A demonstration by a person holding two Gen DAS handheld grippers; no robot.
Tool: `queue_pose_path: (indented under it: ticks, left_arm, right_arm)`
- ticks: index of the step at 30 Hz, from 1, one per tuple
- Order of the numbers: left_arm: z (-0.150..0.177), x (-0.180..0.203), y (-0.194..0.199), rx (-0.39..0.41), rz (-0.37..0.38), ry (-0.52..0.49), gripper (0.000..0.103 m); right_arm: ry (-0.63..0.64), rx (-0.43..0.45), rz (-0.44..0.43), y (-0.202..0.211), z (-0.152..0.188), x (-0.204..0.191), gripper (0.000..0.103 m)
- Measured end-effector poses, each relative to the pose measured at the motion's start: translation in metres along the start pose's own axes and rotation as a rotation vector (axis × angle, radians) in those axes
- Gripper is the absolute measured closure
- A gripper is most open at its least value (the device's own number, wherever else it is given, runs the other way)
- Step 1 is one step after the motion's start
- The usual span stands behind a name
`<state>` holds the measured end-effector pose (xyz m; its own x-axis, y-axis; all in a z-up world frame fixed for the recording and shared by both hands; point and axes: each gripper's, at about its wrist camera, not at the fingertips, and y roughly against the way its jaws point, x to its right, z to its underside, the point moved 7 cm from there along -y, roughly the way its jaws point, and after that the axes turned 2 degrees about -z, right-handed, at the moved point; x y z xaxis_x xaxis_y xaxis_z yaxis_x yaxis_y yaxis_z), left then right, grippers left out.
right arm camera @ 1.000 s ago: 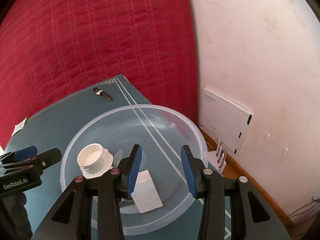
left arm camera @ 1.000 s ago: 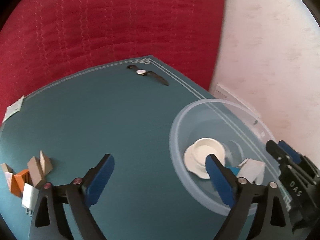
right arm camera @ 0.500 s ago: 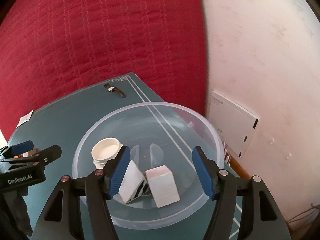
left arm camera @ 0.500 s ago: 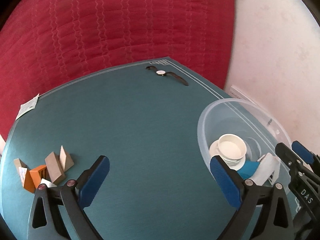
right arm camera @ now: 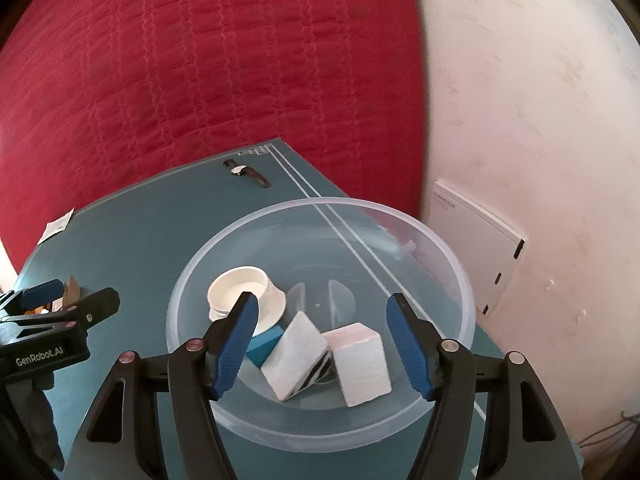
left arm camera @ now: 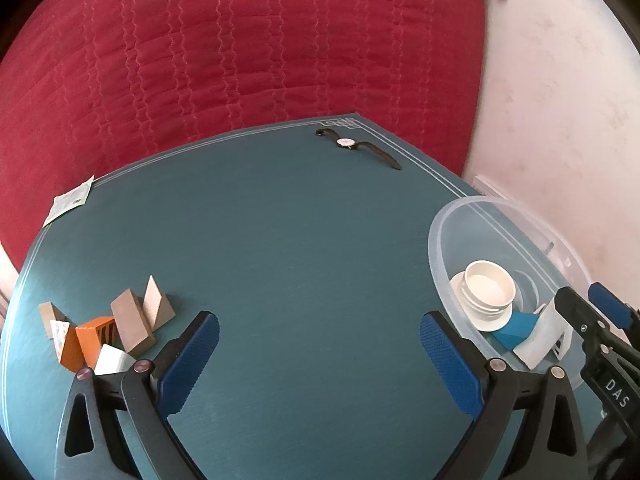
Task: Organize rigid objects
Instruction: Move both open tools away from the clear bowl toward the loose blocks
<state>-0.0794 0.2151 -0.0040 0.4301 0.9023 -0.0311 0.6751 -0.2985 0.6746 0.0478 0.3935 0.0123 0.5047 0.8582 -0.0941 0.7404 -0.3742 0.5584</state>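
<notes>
My right gripper (right arm camera: 322, 344) hangs part-open, empty, above the bowl (right arm camera: 448, 252) (block dropped); my left gripper (left arm camera: 318, 356), wide, should angle left toward the blocks (left arm camera: 132, 320).

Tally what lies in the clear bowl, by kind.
White blocks: 2
Blue block: 1
Cream round container: 1
Total visible in the bowl: 4
</notes>
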Motion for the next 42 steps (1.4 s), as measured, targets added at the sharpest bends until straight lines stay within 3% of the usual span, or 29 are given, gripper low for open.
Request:
queue_pose_path:
  ticks: [16, 30, 39, 42]
  left_arm:
    - [0.010, -0.030, 0.008, -0.002, -0.018, 0.049, 0.001]
    - [0.016, -0.061, 0.019, 0.025, -0.061, 0.075, 0.001]
    - [0.024, -0.088, 0.023, 0.023, -0.095, 0.112, 0.001]
    - [0.028, -0.103, 0.025, 0.018, -0.116, 0.139, 0.001]
  right_arm:
    - [0.078, 0.024, -0.035, 0.005, 0.004, -0.043, 0.035]
    - [0.153, -0.014, -0.103, 0.004, 0.016, -0.094, 0.035]
    - [0.174, -0.097, -0.180, -0.005, 0.030, -0.125, 0.035]
    - [0.188, -0.097, -0.179, -0.005, 0.032, -0.132, 0.029]
